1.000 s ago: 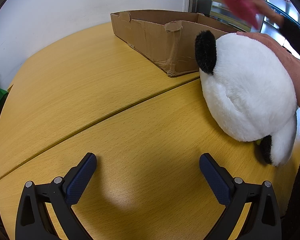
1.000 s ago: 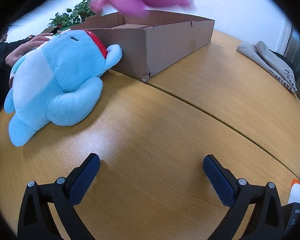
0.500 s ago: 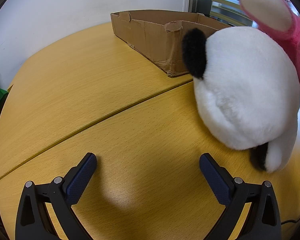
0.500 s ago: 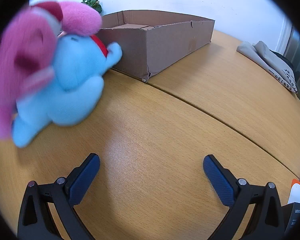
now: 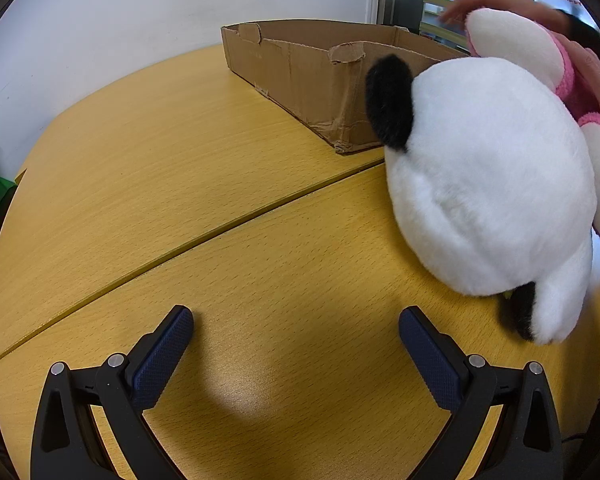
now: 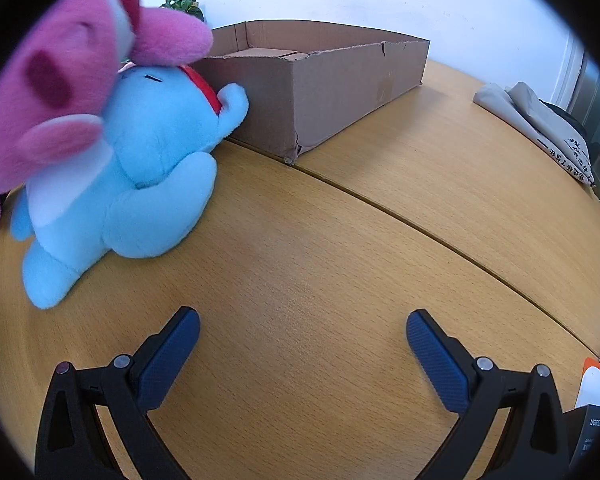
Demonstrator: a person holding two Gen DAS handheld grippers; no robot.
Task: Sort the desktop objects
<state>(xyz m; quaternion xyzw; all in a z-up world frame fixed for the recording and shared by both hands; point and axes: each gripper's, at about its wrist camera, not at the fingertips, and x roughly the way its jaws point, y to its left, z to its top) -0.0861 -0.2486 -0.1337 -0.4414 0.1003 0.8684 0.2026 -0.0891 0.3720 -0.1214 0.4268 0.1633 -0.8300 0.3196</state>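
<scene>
A white plush panda (image 5: 488, 176) with black ears lies on the wooden table (image 5: 180, 184) at the right of the left wrist view, in front of a cardboard box (image 5: 320, 72). A pink plush (image 5: 540, 60) rests behind the panda, with a bare hand (image 5: 496, 2) above it. In the right wrist view a light blue plush (image 6: 140, 164) lies at the left by the box (image 6: 332, 88), and the pink plush (image 6: 68, 92) sits on top of it. My left gripper (image 5: 296, 330) and right gripper (image 6: 302, 332) are open and empty above the table.
A folded grey cloth bag (image 6: 540, 120) lies at the table's far right. A white and orange box (image 6: 596, 392) stands at the lower right edge. A green plant (image 6: 184, 4) shows behind the cardboard box.
A hand brought the pink plush down onto the blue plush, beside the panda. The panda shifted slightly to the left. Both grippers have stayed still and open.
</scene>
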